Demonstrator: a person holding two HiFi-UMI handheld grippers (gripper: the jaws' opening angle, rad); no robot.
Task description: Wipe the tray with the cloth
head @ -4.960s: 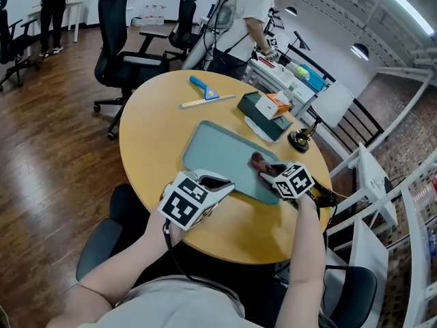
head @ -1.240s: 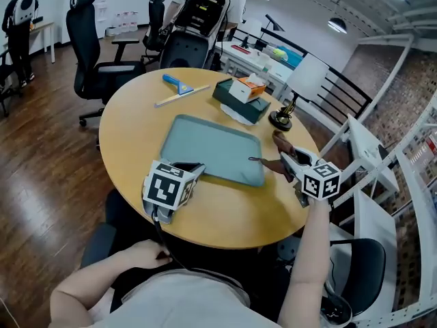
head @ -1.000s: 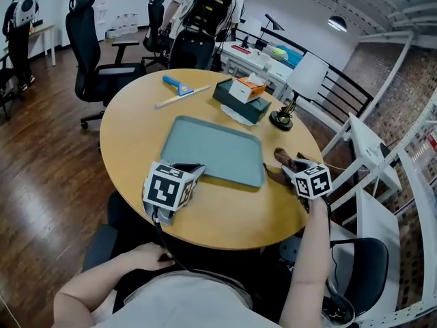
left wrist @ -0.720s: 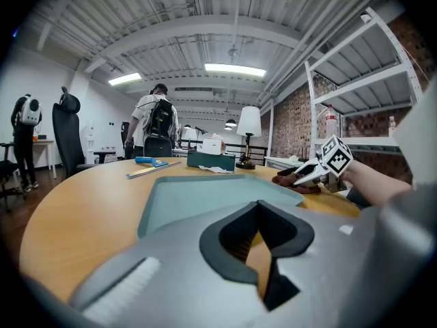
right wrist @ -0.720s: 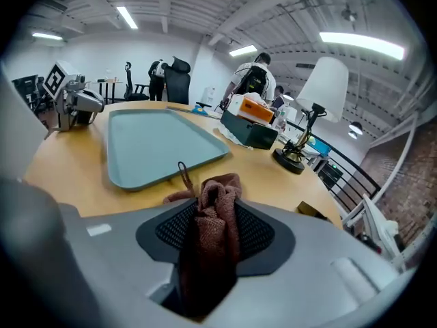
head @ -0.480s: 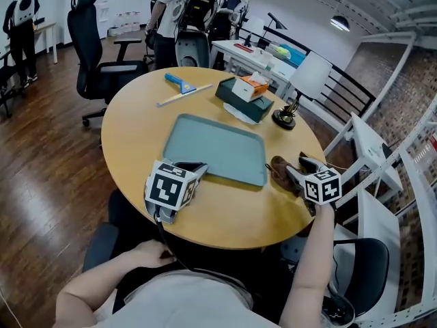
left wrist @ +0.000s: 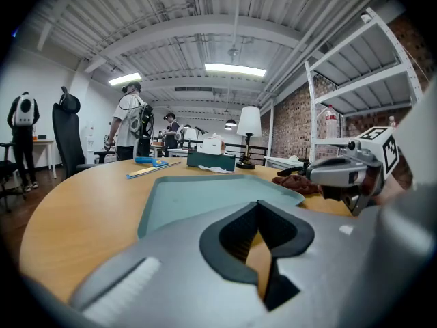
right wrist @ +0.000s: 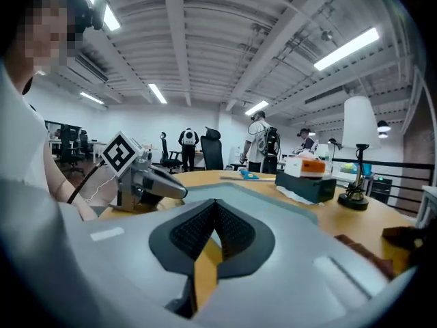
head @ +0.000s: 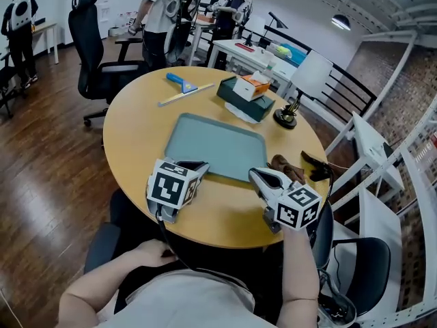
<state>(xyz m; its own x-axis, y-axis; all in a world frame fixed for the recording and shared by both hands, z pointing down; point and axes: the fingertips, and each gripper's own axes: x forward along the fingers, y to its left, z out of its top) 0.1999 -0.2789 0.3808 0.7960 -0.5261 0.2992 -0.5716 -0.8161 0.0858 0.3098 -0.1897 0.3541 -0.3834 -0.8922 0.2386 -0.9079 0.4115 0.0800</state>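
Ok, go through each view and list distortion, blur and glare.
Head view: sharp, even light, lines bend at edges. Left gripper view: heavy fisheye, dark corners, left tongs soft up close, tray sharp. Right gripper view: same fisheye, ceiling light strips blown out.

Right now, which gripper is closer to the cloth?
The right gripper, beside the brown cloth off the tray's right edge; the left gripper sits at the tray's near-left corner.

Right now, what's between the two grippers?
Only the near rim of the tray and bare tabletop, per the head view. Left gripper and right gripper are shut and empty; the cloth lies right of the tray.
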